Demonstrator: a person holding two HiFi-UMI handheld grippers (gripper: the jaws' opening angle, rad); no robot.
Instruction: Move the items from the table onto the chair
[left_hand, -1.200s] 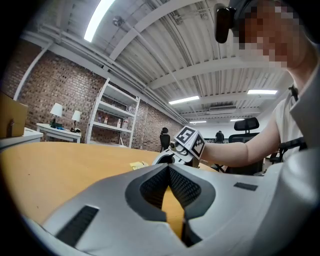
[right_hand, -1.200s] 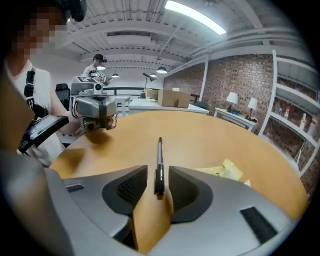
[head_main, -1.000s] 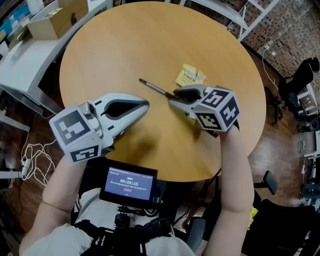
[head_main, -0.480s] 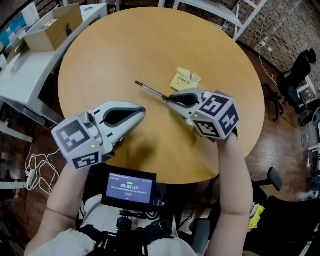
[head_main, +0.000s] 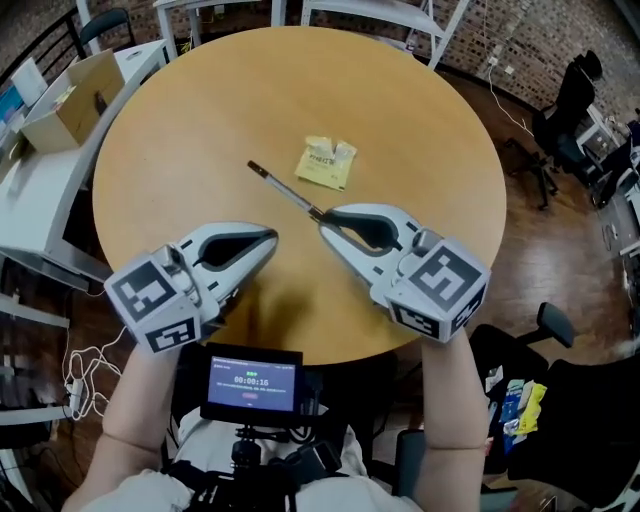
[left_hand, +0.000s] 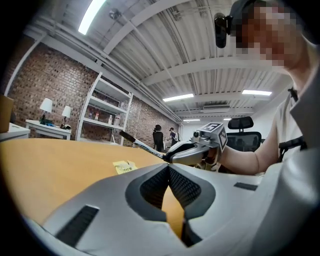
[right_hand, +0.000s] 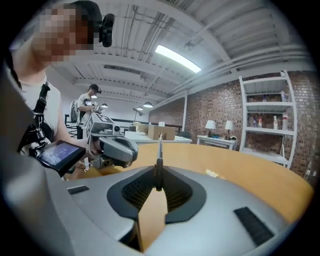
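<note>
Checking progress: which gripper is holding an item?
The right gripper: its jaws have just closed on one end of the thin dark stick; the left gripper is shut, empty.

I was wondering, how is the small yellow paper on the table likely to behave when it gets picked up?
The yellow paper looks crumpled and thin, so it is probably very light and floppy, and may crush further under a grip. Lying low on the table, it may slide rather than lift if pushed. It seems unlikely to roll.
</note>
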